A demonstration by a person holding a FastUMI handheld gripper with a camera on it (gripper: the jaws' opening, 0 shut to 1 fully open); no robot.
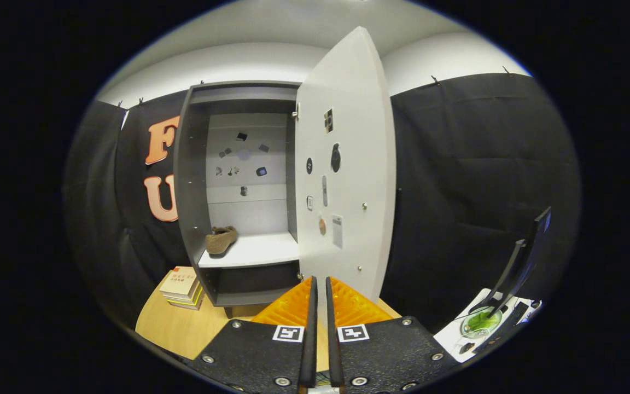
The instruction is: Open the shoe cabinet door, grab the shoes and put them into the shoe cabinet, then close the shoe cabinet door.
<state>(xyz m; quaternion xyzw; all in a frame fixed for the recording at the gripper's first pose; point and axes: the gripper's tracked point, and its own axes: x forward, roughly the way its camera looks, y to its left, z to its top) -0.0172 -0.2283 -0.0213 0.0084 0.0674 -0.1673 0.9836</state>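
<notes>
Black cloth lines the booth under a pale ceiling, and a light wooden table fills the lower left of the frame. On it stands the grey shoe cabinet, left of centre, with its white door swung wide open toward the camera; the door's inner face carries several small stickers and 2 small studs. Inside, 1 brown shoe lies on the white shelf, at the shelf's left end, close to the cabinet's side wall. More small stickers dot the cabinet's back panel. A stack of books sits on the table just left of the cabinet's base. At the lower right a dark monitor leans on its stand over a white surface, with a green round object beside the stand's foot. The gripper shows at bottom centre, its jaws drawn almost together with only a thin slit between them, holding nothing, their tips just below the door's lower edge.
</notes>
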